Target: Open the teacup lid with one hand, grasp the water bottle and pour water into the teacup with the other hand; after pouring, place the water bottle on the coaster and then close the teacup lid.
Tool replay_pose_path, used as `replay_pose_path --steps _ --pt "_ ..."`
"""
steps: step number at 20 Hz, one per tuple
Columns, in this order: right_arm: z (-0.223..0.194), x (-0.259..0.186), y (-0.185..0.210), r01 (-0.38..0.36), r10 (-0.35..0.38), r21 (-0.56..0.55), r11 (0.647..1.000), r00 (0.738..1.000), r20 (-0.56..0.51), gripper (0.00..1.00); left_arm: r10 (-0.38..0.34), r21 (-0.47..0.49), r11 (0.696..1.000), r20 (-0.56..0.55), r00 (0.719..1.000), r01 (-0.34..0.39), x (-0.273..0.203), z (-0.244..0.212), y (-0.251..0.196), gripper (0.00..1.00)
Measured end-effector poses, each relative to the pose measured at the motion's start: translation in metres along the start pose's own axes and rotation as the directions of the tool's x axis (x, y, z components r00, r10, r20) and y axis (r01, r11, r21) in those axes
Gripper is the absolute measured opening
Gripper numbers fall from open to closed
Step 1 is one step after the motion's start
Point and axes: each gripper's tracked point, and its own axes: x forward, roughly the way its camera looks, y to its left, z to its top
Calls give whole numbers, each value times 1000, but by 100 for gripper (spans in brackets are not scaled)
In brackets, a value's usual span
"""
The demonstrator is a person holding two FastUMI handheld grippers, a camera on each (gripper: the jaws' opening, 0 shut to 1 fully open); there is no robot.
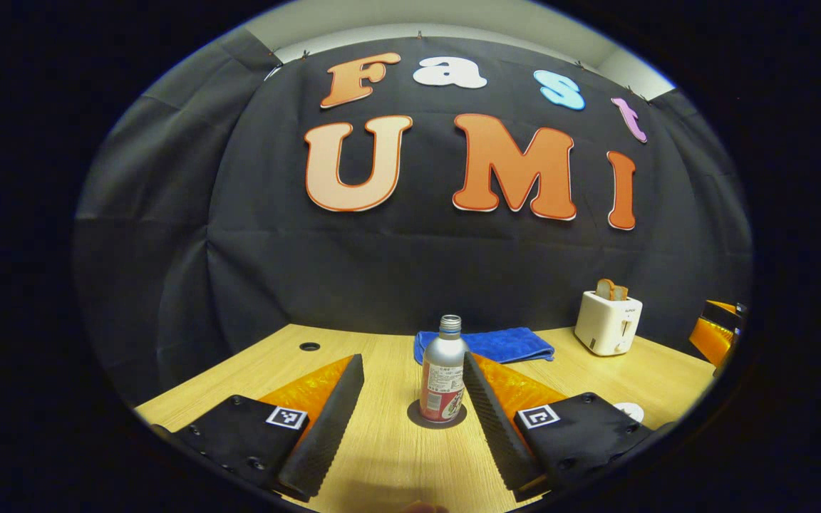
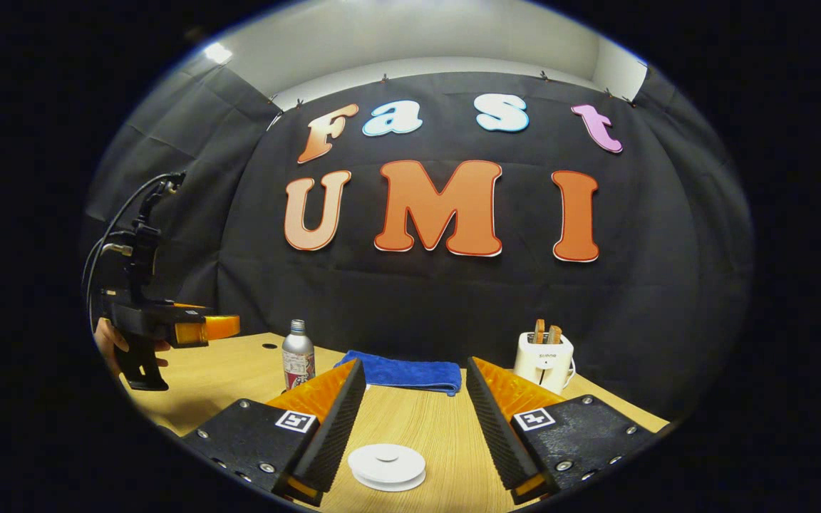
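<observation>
Water bottle (image 1: 444,379) upright on coaster (image 1: 417,420) (label unreadable), both tools open

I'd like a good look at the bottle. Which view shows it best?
The left gripper view: the bottle stands close and central on its coaster. In the right gripper view it is farther off, its base hidden behind a finger.

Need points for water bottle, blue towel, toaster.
water bottle (image 1: 443,377): left gripper view, on its label.
blue towel (image 2: 403,372): right gripper view, mid-fold.
toaster (image 1: 606,324): left gripper view, front face.
</observation>
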Motion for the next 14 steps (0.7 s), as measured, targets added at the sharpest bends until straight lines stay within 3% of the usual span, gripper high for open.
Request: replay_pose_path --steps 1,7,8,9,14 --pt "4 -1 1 3 -3 -2 1000 1000 7 86 8 0 1000 17 1000 -8 -6 5 1 92" --pt "12 6 -1 35 -34 -19 999 998 47 86 54 -37 998 100 993 -51 -39 18 13 90" --pt "11 7 -1 34 -33 -19 999 998 46 82 60 -38 998 107 992 -57 -44 17 16 90" --pt "10 8 0 30 -29 -19 999 999 43 87 69 -33 997 105 992 -66 -45 14 19 90" --pt "8 13 10 9 -8 -22 1000 999 34 86 117 -26 993 111 987 -115 -53 6 26 92"
